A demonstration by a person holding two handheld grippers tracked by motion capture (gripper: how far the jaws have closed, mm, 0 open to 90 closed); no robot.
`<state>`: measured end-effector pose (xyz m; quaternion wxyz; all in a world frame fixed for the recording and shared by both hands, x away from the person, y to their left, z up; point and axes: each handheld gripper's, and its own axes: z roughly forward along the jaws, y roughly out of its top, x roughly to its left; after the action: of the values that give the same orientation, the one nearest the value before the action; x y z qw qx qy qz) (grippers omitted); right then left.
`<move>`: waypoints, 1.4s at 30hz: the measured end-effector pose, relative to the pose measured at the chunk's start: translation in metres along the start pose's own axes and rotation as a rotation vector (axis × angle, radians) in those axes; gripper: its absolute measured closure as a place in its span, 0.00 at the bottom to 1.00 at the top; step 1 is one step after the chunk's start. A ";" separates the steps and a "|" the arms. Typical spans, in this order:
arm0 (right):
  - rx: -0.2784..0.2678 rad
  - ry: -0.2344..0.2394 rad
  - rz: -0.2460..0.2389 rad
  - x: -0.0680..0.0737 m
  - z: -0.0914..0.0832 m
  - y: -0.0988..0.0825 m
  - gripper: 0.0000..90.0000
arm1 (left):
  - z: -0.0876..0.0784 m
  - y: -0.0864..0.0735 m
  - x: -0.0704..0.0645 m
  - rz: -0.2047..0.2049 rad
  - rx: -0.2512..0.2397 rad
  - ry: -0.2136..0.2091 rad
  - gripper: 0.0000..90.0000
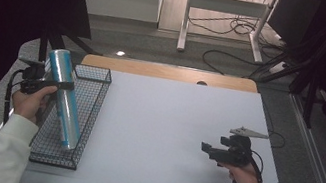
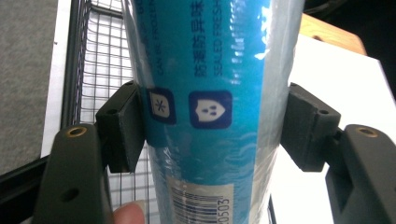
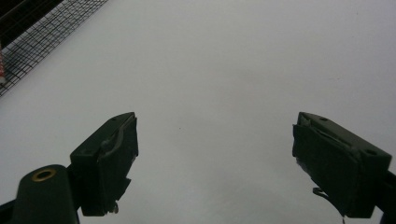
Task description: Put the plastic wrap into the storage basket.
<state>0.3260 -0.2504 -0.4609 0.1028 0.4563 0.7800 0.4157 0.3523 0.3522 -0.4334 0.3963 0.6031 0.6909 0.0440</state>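
Note:
A blue roll of plastic wrap (image 1: 64, 97) stands tilted with its lower end inside the black wire basket (image 1: 92, 104) at the table's left. My left gripper (image 1: 58, 85) is shut on the roll near its upper part. In the left gripper view both pads (image 2: 125, 128) press on the sides of the roll (image 2: 210, 93), with printed text and a barcode showing. My right gripper (image 1: 206, 149) hovers low over the white table at the right, jaws open with nothing between them (image 3: 215, 158).
The white table top (image 1: 169, 133) spreads between the basket and my right hand. A wooden strip (image 1: 169, 72) borders its far edge. Beyond it are grey floor, cables and a desk frame (image 1: 226, 11). A corner of the basket (image 3: 32, 42) lies at the upper left of the right gripper view.

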 end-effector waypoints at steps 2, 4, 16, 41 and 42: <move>0.001 -0.001 0.003 -0.001 0.000 0.000 0.16 | 0.010 0.004 0.000 -0.014 0.012 0.019 0.36; 0.001 -0.004 0.004 -0.001 0.001 0.000 0.16 | 0.020 0.007 -0.001 -0.026 0.020 0.041 0.36; 0.007 -0.012 -0.006 -0.001 0.002 0.000 0.16 | 0.057 0.013 -0.013 -0.014 0.072 0.206 0.35; 0.016 -0.020 -0.008 0.000 0.005 -0.001 0.16 | 0.090 0.010 -0.025 0.143 0.135 0.467 0.30; 0.017 -0.021 -0.008 0.000 0.005 -0.001 0.16 | 0.091 0.010 -0.025 0.150 0.142 0.471 0.29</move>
<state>0.3279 -0.2481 -0.4644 0.1088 0.4582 0.7842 0.4040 0.4135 0.2949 -0.4774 0.1766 0.6520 0.7189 0.1640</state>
